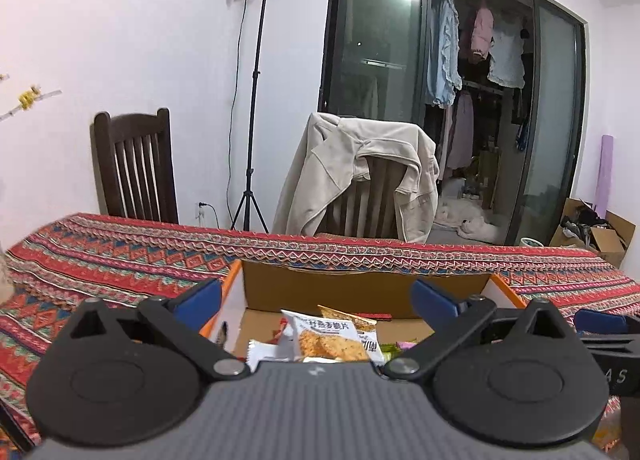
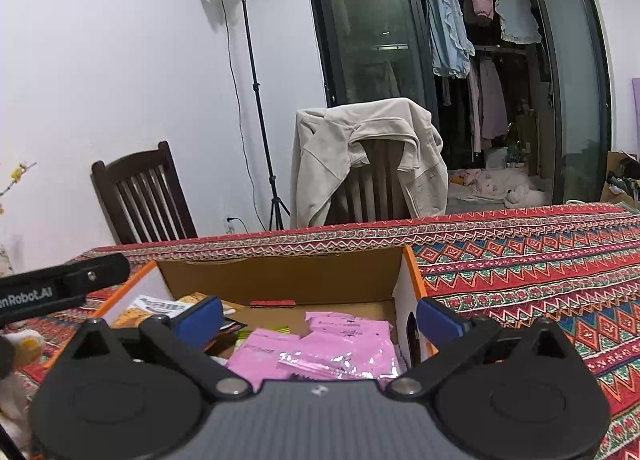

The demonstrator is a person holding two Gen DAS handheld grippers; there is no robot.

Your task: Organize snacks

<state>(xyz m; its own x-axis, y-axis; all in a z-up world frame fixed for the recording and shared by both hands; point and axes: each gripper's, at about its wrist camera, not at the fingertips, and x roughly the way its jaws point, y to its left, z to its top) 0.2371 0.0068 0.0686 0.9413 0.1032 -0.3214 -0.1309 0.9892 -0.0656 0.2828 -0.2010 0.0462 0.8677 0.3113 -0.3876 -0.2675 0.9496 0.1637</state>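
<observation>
Patterned tablecloth (image 2: pixel 520 260) (red, zigzagged) — white-walled room; left gripper (image 1: pixel 316 300), right gripper (image 2: pixel 318 318) gape empty.

The cardboard box (image 1: pixel 360 288) has its near part hidden behind the hand-held gripper (image 1: pixel 316 296), and its packets' print is too small to read.

I see the box (image 2: pixel 280 276) on the table (image 2: pixel 520 260), snack packs (image 2: pixel 340 348) in it, two chairs (image 2: pixel 372 179) behind.
</observation>
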